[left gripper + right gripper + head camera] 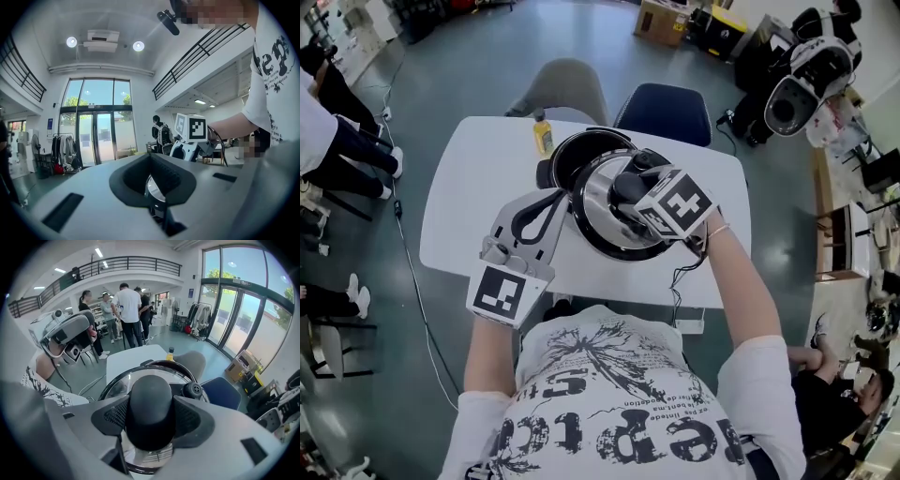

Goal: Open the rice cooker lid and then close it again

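Observation:
The black rice cooker [572, 150] stands open on the white table [478, 187]. Its glass and steel lid [602, 217] hangs tilted over the pot's near side. My right gripper [630, 187] points steeply down and is shut on the lid's black knob [150, 408], with a pad pressing each side and the glass lid [117, 385] spreading beneath. My left gripper [561, 195] lies level at the lid's left rim, its tips together. In the left gripper view a silver edge [152, 187] shows through the hollow between the pads [171, 180]; whether it is touched I cannot tell.
A small yellow bottle [543, 137] stands on the table behind the cooker. A grey chair [567, 89] and a blue chair [667, 112] sit at the far edge. The cooker's cable [680, 281] hangs off the near edge. People stand at the left [328, 141].

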Tool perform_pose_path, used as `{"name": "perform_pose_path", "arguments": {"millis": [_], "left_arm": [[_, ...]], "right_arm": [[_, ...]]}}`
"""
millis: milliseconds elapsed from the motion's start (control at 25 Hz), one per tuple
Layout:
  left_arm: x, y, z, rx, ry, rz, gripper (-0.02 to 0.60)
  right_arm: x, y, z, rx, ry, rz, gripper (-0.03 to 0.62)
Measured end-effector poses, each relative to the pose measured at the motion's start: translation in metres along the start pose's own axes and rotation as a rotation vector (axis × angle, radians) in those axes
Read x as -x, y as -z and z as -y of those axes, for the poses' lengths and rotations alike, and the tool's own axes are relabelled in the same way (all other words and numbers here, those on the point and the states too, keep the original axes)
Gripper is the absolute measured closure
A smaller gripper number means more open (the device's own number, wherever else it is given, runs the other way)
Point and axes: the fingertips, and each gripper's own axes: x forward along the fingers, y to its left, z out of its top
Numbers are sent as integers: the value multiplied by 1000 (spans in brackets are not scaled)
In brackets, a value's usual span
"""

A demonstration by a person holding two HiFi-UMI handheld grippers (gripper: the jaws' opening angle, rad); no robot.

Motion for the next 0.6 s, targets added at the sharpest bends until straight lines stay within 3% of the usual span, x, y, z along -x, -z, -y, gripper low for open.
{"name": "perform_pose_path", "arguments": {"millis": [600], "left_arm": [[-12,38,-123,35,31,-15,568]], "right_arm": [[-88,-82,45,-71,67,-50,301]]}}
